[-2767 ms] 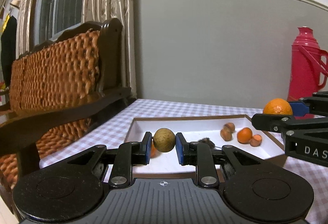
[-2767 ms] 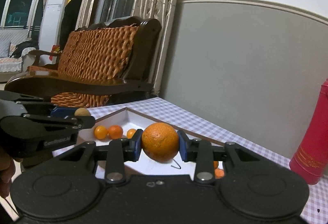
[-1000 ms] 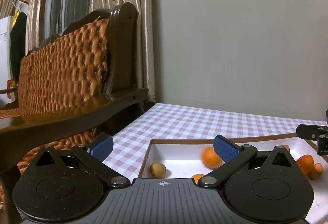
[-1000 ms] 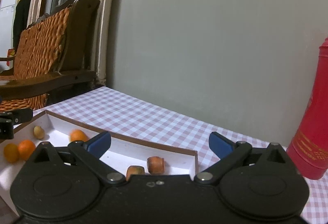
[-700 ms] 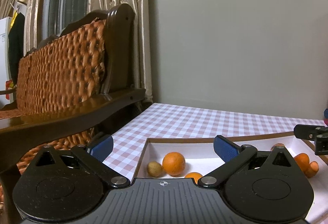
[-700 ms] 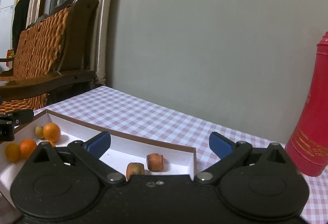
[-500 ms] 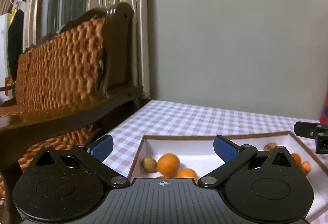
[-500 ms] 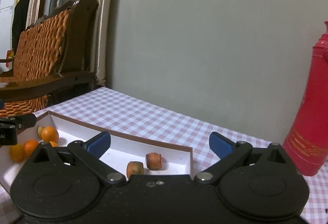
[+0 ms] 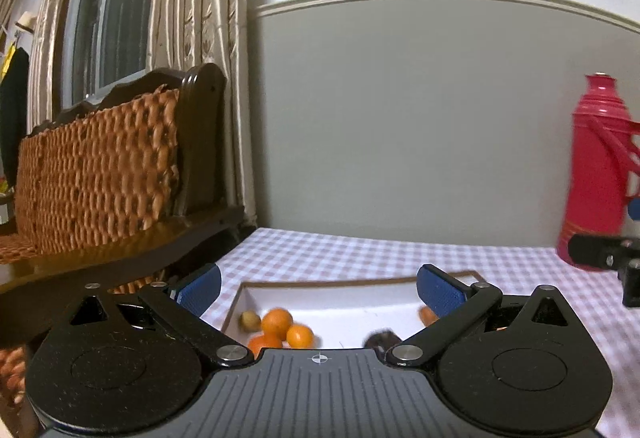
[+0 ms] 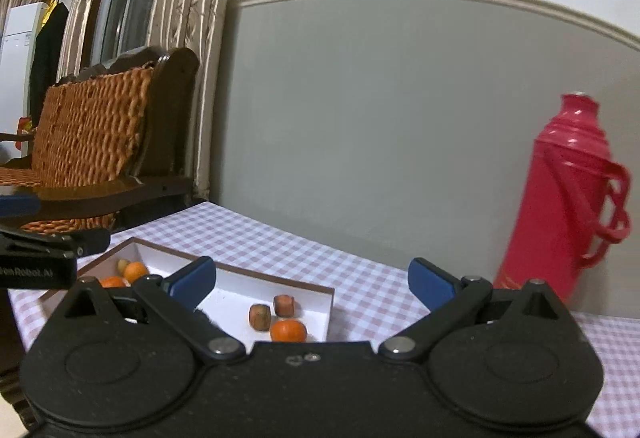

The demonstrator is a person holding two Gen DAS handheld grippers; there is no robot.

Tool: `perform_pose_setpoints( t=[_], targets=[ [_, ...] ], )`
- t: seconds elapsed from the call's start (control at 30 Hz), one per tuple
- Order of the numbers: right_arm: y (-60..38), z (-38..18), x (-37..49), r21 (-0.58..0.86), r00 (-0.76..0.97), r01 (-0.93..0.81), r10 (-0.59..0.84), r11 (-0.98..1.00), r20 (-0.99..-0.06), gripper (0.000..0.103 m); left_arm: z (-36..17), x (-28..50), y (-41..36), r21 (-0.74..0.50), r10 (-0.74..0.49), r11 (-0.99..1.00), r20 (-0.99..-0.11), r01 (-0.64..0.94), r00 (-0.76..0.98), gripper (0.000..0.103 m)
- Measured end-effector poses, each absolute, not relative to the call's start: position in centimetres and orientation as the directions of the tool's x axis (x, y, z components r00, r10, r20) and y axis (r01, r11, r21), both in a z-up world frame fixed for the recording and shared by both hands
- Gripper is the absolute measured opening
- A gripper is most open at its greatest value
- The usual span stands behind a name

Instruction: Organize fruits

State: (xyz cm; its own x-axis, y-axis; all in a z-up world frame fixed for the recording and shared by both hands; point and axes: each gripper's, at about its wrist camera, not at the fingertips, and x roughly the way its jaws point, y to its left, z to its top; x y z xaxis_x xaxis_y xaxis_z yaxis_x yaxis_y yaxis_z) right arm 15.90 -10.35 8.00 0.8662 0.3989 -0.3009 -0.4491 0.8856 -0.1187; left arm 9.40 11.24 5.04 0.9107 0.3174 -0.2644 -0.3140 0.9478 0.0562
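Note:
A white tray [image 9: 332, 302] with a brown rim lies on the checked tablecloth. At its left end sit a large orange [image 9: 277, 322], smaller oranges [image 9: 300, 336] and a small tan fruit [image 9: 250, 320]; a dark item [image 9: 382, 340] lies mid-tray. My left gripper [image 9: 320, 288] hangs above the tray's near side, open and holding nothing. In the right wrist view the same tray [image 10: 304, 288] holds two brown pieces [image 10: 259, 314] and an orange [image 10: 289, 330] near its right end. My right gripper [image 10: 312, 280] is open, empty, above that end.
A red thermos flask [image 10: 560, 205] stands on the table at the right near the grey wall. A wicker-backed wooden chair [image 9: 104, 173] stands close to the table's left side, with curtains and a window behind it.
Both grippers held fruit 2.8 s ago; now both are open and those fruits lie in the tray. The large orange rolled left to the tan fruit. Both grippers have since drawn back and risen.

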Motion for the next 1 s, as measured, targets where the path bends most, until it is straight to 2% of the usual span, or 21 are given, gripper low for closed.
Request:
perform_pose_setpoints(
  t=[0.23, 0.4, 0.67, 1.0],
  targets=[
    [-12.4, 8.2, 8.9, -0.146, 0.871, -0.447, 0.392, 0.882, -0.297, 0.097, 4.7, 3.0, 9.0, 0.086, 0.282, 0.959, -0.273, -0.269, 0.920, 0.103],
    [-13.7, 8.0, 5.0, -0.126, 0.877, -0.428, 0.378, 0.895, -0.295, 0.097, 5.5, -0.6, 8.2, 0.094, 0.288, 0.958, -0.244, -0.272, 0.926, 0.103],
    [-15.1, 7.3, 1.4, -0.113, 0.901, -0.383, 0.344, 0.917, -0.266, 0.097, 4.2, -5.5, 6.9, 0.092, 0.277, 0.961, -0.239, -0.262, 0.931, 0.103],
    [-15.4, 4.8, -0.1, -0.141, 0.925, -0.351, 0.320, 0.926, -0.204, 0.097, 2.4, -7.5, 6.6, 0.033, 0.263, 0.965, -0.160, -0.261, 0.952, 0.103]
  ],
)
